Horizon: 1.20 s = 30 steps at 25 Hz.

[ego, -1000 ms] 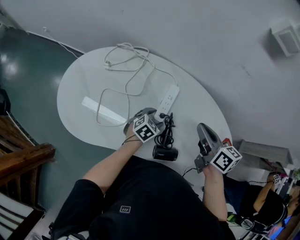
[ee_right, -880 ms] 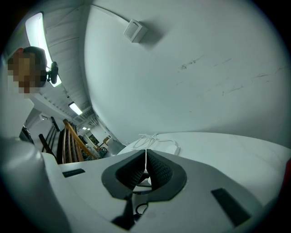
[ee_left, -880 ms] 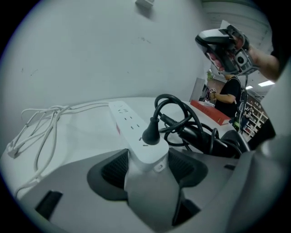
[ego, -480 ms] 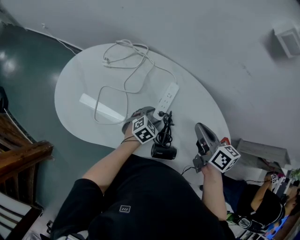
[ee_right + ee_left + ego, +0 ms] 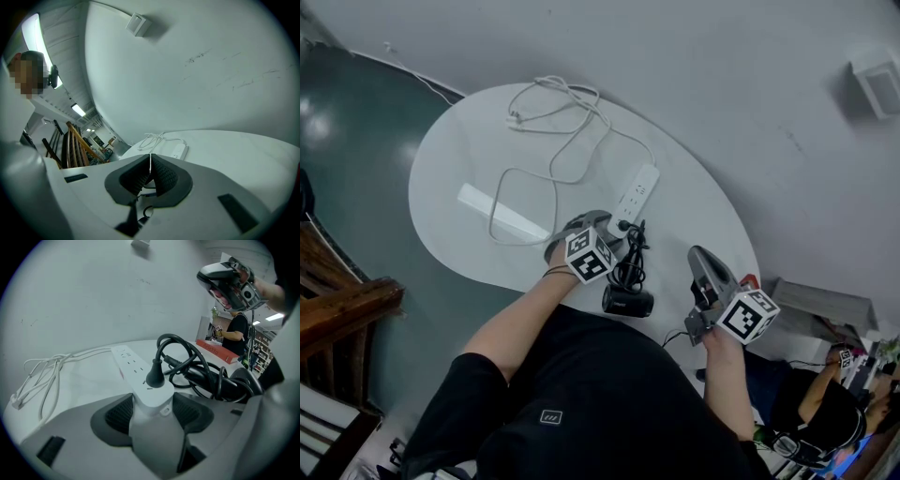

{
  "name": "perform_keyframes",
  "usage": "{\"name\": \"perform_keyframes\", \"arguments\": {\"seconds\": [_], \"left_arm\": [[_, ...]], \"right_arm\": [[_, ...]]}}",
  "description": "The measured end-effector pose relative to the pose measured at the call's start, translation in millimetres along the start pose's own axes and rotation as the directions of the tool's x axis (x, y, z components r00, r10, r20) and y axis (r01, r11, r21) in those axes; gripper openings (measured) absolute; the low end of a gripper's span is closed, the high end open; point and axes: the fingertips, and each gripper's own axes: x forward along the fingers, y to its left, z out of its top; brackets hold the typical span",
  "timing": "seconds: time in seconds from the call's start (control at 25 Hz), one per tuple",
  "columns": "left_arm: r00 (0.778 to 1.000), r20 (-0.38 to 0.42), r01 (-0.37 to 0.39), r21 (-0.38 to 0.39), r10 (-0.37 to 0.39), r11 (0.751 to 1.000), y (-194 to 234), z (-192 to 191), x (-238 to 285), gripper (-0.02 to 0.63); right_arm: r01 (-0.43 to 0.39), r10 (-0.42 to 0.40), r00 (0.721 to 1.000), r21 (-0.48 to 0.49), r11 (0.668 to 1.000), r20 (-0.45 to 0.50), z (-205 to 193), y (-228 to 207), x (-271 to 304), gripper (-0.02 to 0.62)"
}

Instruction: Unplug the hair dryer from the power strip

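Found on the white worktop (image 5: 459, 169): power strip (image 5: 636, 197), near end pinched firmly between the jaws of the left gripper (image 5: 151, 411); black plug (image 5: 155, 377) seated in the socket just beyond those jaws; hair dryer (image 5: 628, 301) lying near the worktop's front edge, cord (image 5: 187, 364) looped just beside the plug. Held off to the right, well apart from the plug: right gripper (image 5: 150, 176), jaws pressed together on nothing. Step in hand, by judgement: bracing the strip ahead of the pull. Recommended handling: open the right jaws, close on the plug body rather than the cord, hold the strip flat with the left clamp, draw straight out along the pins without rocking. Mind the cord loops snagging.
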Motion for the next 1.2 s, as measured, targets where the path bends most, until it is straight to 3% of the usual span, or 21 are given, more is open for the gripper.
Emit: {"name": "perform_keyframes", "arguments": {"seconds": [0.8,0.96,1.2], "left_arm": [[1.000,0.012,-0.019,0.029,0.019,0.999,-1,1,1,0.275],[1.000,0.015,-0.020,0.034,0.020,0.999,-1,1,0,0.273],[0.999,0.020,-0.029,0.042,0.028,0.999,-2,1,1,0.272]], "right_arm": [[0.001,0.000,0.999,0.015,1.000,-0.041,-17,4,6,0.035],[0.007,-0.009,0.997,-0.029,1.000,-0.077,-21,6,14,0.035],[-0.018,-0.011,0.986,-0.169,0.985,-0.165,-19,13,51,0.035]]}}
